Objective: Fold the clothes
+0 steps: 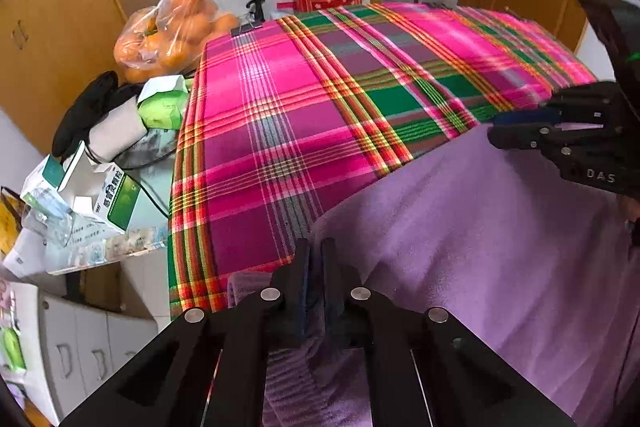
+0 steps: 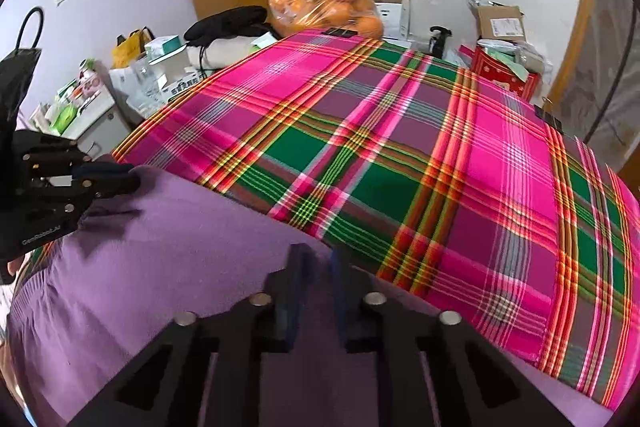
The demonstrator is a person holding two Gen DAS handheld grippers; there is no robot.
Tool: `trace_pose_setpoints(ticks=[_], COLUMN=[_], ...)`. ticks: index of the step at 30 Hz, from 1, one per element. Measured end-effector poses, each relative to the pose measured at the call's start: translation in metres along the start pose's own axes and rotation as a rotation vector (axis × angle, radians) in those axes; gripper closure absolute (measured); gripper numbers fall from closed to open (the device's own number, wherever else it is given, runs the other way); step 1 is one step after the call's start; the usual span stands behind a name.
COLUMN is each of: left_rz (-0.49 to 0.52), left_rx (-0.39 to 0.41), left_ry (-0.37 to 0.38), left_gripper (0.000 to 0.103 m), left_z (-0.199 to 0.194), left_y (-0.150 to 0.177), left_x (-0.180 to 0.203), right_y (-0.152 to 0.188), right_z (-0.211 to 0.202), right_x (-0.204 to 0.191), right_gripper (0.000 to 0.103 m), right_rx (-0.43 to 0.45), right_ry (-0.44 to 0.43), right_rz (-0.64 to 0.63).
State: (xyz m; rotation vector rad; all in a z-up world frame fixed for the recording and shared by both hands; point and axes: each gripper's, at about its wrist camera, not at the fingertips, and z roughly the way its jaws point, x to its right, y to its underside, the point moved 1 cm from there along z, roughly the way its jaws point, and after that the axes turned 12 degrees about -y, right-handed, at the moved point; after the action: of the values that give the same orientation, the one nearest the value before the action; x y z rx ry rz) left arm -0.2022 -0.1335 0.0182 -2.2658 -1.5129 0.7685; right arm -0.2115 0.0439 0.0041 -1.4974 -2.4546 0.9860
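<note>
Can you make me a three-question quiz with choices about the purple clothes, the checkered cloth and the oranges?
1. Where is the bag of oranges?
A. at the far edge, beyond the plaid cloth
B. on the purple garment
C. on the floor

2. What colour is the garment?
A. green
B. purple
C. white

3. What is the left gripper doing?
A. hanging wide open
B. gripping the bag
C. closed on the garment's edge

Answers:
1 A, the bag sits past the cloth's far side.
2 B, plain purple fabric.
3 C, its fingers are pinched together with purple fabric between them; the right gripper grips likewise.
</note>
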Motion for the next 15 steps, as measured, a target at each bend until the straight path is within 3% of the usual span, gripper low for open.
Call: trace_pose_setpoints(ticks=[15], left_rz=[-0.066], left_rx=[0.087], left_ry=[0.000], left_gripper=[0.098], left_z=[-0.038], left_y=[0.008], left_x=[-0.010], right_y=[0.020], right_z=[-0.061], right_x=[-0.044], right_gripper=[0.101], right_rx=[0.118], right_ry=[-0.011], right_rz=[-0.077])
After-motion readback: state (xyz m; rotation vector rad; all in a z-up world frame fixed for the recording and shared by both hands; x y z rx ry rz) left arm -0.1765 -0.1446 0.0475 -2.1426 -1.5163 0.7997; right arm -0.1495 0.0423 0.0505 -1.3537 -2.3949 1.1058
